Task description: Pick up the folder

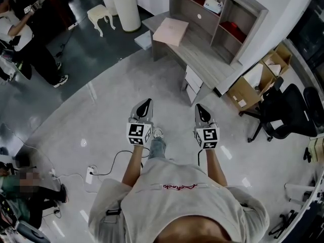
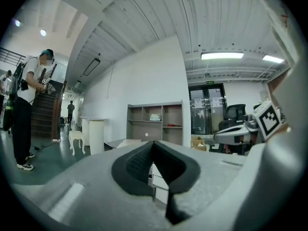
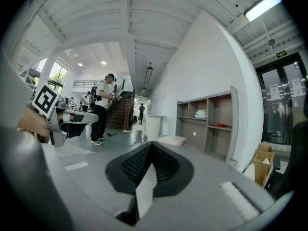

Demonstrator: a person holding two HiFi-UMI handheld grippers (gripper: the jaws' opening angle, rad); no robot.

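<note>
Head view: left fingers (image 1: 143,109) and right fingers (image 1: 203,114) each pressed together at the tips, empty, held side by side and pointing forward above pale glossy floor (image 1: 101,120). Pale pink flat rectangular folder (image 1: 171,31) lying well ahead of both, roughly between their lines, on grey wooden desk (image 1: 200,57), untouched.

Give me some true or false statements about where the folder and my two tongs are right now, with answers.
1. The pale pink flat folder lies on the grey wooden desk. True.
2. The left tongs grip the folder. False: they are shut, empty, away from the desk.
3. A black office chair stands right of the desk in the head view. True.
4. The right tongs gape open. False: they are shut.
</note>
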